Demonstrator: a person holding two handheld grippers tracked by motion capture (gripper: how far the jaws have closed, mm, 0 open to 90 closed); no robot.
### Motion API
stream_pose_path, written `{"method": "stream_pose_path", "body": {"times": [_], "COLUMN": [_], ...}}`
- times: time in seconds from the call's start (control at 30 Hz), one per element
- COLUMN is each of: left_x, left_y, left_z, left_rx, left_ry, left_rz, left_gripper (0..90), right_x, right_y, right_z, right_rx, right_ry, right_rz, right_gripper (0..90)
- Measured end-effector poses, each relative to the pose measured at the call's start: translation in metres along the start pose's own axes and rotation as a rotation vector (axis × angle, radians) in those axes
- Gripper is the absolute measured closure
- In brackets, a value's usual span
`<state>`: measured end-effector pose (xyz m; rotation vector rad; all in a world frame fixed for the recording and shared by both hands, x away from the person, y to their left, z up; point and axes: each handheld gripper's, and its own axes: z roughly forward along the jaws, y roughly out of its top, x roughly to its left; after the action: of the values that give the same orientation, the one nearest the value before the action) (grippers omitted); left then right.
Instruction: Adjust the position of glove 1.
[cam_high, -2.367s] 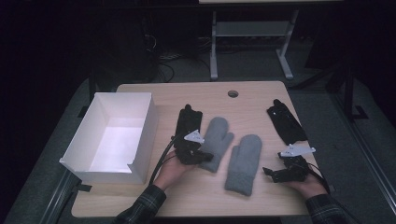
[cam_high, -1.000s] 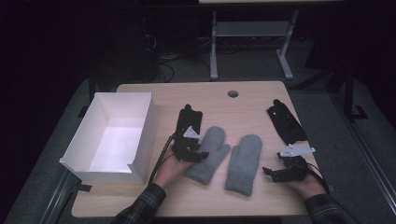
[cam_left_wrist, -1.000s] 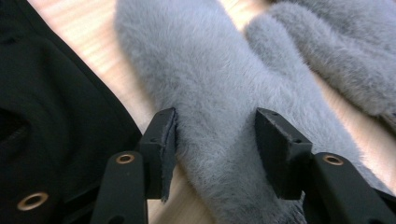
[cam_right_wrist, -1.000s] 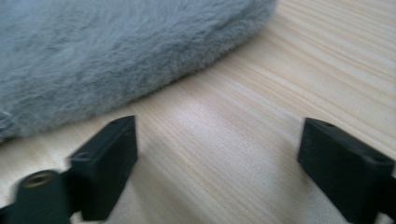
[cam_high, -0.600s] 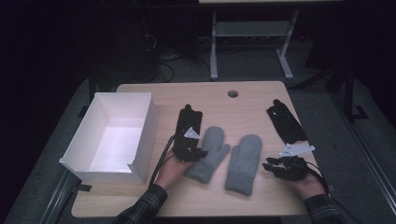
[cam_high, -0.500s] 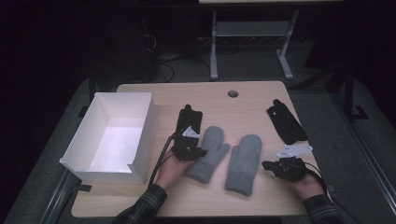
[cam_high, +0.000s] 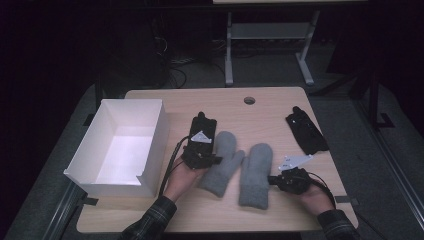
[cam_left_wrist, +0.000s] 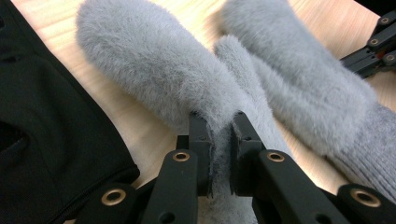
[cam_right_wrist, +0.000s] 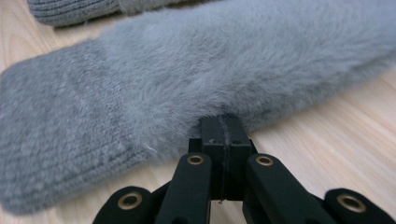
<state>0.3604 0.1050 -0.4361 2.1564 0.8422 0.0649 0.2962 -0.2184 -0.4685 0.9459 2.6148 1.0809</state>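
Observation:
Two grey fuzzy mittens lie side by side mid-table. My left gripper (cam_high: 202, 156) is shut on the left mitten (cam_high: 222, 164). In the left gripper view its jaws (cam_left_wrist: 220, 122) have just closed and pinch that mitten's (cam_left_wrist: 149, 70) fuzzy edge, with the right mitten (cam_left_wrist: 303, 93) beyond. My right gripper (cam_high: 280, 180) rests against the right mitten (cam_high: 255, 175). In the right gripper view its jaws (cam_right_wrist: 223, 122) are pressed tight together at that mitten's (cam_right_wrist: 187, 79) edge. Fur covers the tips, and no fabric shows between them.
An open white box (cam_high: 150, 137) stands at the table's left. One black glove (cam_high: 202, 122) lies under and behind my left gripper, another black glove (cam_high: 306, 131) at the right rear. A round cable hole (cam_high: 249, 100) sits near the far edge.
My right gripper slid left up to the right mitten and its jaws came together. The left gripper's jaws closed on the left mitten, which lies slightly nearer than before.

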Motion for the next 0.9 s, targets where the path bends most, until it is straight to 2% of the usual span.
{"method": "stream_pose_path", "body": {"times": [0.1, 0.23, 0.37, 0.47, 0.57, 0.6, 0.67, 0.73, 0.8, 0.9], "left_x": [-0.002, -0.003, -0.001, -0.001, -0.007, -0.009, -0.011, -0.013, -0.016, -0.019], "left_y": [0.002, -0.001, -0.008, -0.018, -0.022, -0.021, -0.02, -0.017, -0.012, -0.008], "left_z": [-0.001, -0.005, -0.012, -0.018, -0.018, -0.017, -0.016, -0.013, -0.01, -0.008], "left_rx": [-0.007, 0.051, 0.074, 0.086, 0.08, 0.084, 0.074, 0.06, 0.055, 0.044], "left_ry": [0.011, 0.071, 0.08, 0.07, 0.04, 0.035, 0.032, 0.007, 0.006, -0.005], "left_rz": [-0.015, -0.039, -0.061, -0.08, -0.091, -0.076, -0.077, -0.086, -0.066, -0.062], "left_gripper": [81.5, 81.5, 81.4, 81.2, 81.2, 81.0, 81.0, 81.0, 81.0, 81.0], "right_x": [0.002, 0.008, 0.01, 0.01, 0.011, 0.014, 0.016, 0.016, 0.018, 0.021], "right_y": [0.004, 0.008, 0.008, 0.008, 0.008, 0.009, 0.01, 0.01, 0.011, 0.014], "right_z": [0.004, 0.005, 0.006, 0.005, 0.005, 0.006, 0.006, 0.006, 0.008, 0.011], "right_rx": [-0.003, -0.014, -0.004, -0.001, -0.002, -0.001, -0.007, -0.009, -0.013, -0.013], "right_ry": [0.006, 0.009, 0.008, 0.011, 0.016, 0.02, 0.027, 0.034, 0.048, 0.06], "right_rz": [-0.008, -0.018, -0.028, -0.019, -0.026, -0.031, -0.031, -0.03, -0.038, -0.039], "right_gripper": [90.0, 90.0, 90.0, 90.0, 90.0, 90.0, 90.0, 90.0, 90.0, 90.0]}}
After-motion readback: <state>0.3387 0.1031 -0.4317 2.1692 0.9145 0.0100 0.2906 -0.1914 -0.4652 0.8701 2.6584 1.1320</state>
